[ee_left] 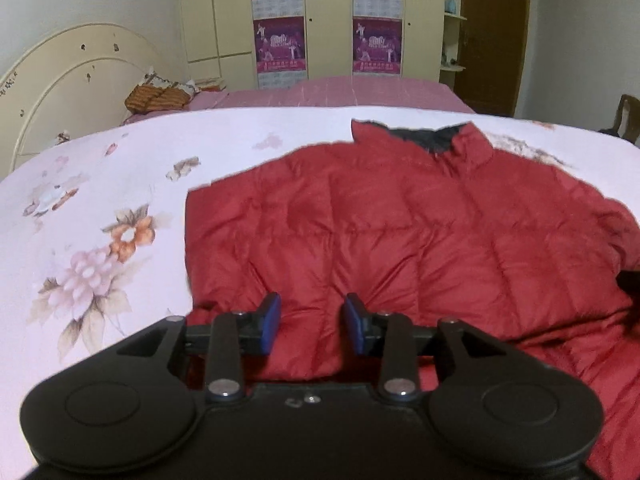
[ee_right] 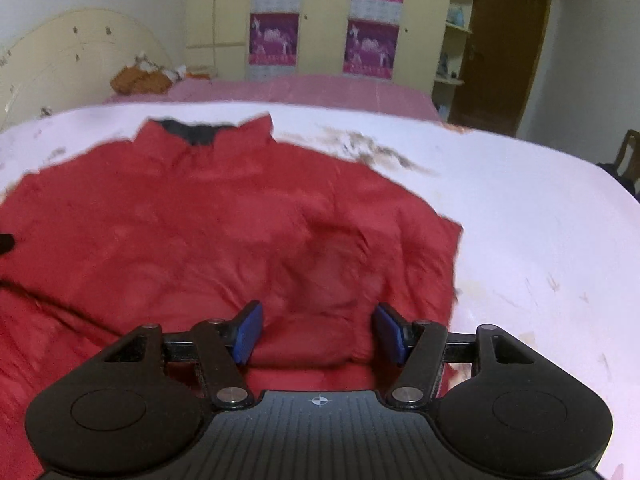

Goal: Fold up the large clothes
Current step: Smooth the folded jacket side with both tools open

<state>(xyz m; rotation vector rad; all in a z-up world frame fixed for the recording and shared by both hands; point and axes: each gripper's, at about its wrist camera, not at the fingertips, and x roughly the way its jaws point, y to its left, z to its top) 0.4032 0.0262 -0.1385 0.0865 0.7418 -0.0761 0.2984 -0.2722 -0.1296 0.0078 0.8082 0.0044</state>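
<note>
Red down jacket (ee_left: 400, 232) spread flat on the bed's floral sheet (ee_left: 100, 208), collar toward the far edge, hem at the near edge.

Left gripper (ee_left: 312, 324) and right gripper (ee_right: 318, 334) hover over the hem, jaws apart, holding nothing. Judged light, puffy, soft, slick-shelled; it likely springs back. Best hold: pinch through the full thickness at hem corners or side seams, not the quilted middle.

Bare sheet (ee_left: 100, 200) free left & right of jacket (ee_left: 380, 232); headboard (ee_left: 60, 92) far left.
</note>
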